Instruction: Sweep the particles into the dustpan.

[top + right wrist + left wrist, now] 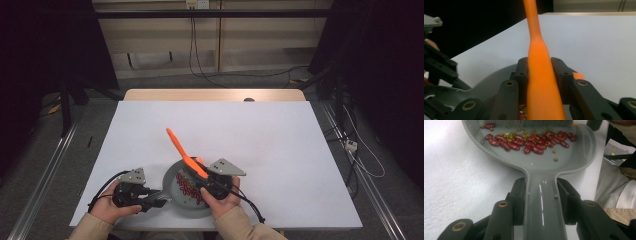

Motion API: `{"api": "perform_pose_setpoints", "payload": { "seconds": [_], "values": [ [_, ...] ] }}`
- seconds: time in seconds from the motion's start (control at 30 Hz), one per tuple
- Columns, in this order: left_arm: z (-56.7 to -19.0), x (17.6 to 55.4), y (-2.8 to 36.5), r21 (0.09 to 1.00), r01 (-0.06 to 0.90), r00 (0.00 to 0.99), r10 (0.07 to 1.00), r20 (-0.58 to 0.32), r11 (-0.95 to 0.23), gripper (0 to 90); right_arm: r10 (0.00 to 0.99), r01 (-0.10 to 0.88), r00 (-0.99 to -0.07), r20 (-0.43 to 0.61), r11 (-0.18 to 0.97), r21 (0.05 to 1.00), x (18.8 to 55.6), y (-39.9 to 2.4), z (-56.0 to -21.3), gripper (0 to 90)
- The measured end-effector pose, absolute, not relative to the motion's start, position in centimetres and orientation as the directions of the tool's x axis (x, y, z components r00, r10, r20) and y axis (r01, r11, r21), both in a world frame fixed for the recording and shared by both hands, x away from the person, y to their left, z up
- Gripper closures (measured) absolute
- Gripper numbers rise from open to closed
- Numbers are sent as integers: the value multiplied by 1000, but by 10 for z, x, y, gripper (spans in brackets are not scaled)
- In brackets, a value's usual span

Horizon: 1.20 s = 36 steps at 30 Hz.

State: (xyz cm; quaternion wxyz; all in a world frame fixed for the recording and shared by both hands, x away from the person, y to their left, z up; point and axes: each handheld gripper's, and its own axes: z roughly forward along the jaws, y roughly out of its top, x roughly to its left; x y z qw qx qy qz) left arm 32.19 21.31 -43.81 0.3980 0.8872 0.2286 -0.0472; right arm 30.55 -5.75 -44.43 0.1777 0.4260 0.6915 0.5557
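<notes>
1. High view: near the table's point(280, 130) 6 o'clock edge, the left gripper point(150, 199) holds a grey dustpan point(172, 182); the right gripper point(212, 184) holds an orange brush point(186, 156) slanting toward 11 o'clock.
2. Left gripper view: jaws pinch the dustpan handle point(544, 202); beans point(531, 141) lie at 12 o'clock. Keep the pan level, I judge.
3. Right gripper view: jaws clamp the brush handle point(540, 72); sweep gently.

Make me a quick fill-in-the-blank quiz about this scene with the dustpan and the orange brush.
1. The left gripper is shut on the grey dustpan's ____.
2. The right gripper clamps a handle coloured ____.
3. The red beans lie ____ the dustpan.
4. The table surface is ____.

Missing words: handle; orange; inside; white
</notes>
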Motion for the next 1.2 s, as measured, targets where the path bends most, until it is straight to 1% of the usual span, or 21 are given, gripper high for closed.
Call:
{"api": "perform_pose_setpoints", "payload": {
  "seconds": [0.03,0.13,0.3,0.47,0.57,0.63,0.73,0.83,0.87,0.9,0.93,1.07,1.13,1.2],
  "values": [
    [-438,322,214,683,445,889,377,-259,-580,622,782,375,-588,205,39,926,305,-52,-443,695],
    [-439,323,217,685,445,889,374,-262,-577,622,770,364,-598,220,16,931,309,-50,-436,696],
    [-440,323,217,682,445,890,374,-262,-581,622,772,342,-589,239,-30,939,318,-67,-421,696],
    [-440,323,217,680,447,889,376,-263,-581,623,806,331,-550,217,-28,943,322,-94,-417,696],
    [-440,323,218,683,443,888,388,-246,-581,623,826,332,-525,204,-21,943,323,-110,-419,697],
    [-441,324,218,682,449,886,383,-260,-577,622,836,335,-510,202,-24,942,324,-118,-422,697],
    [-441,324,218,685,441,890,380,-252,-579,622,859,353,-480,178,4,936,327,-126,-429,697],
    [-440,323,218,682,444,889,384,-251,-581,621,875,370,-462,145,41,928,328,-128,-436,698],
    [-440,323,218,684,446,888,382,-256,-578,622,881,363,-461,103,82,928,327,-127,-438,698],
    [-441,324,218,683,450,886,383,-262,-575,622,880,364,-466,88,100,926,326,-126,-441,698],
    [-441,325,218,683,450,886,383,-261,-575,622,878,387,-467,100,102,917,325,-125,-444,698],
    [-441,325,217,684,455,882,395,-258,-569,622,857,382,-506,102,117,917,315,-112,-448,694],
    [-441,325,216,685,459,881,392,-266,-566,622,841,373,-535,85,145,917,311,-104,-450,689],
    [-441,326,214,685,447,886,388,-252,-575,621,833,369,-547,84,150,917,307,-98,-451,688]
  ]
}}
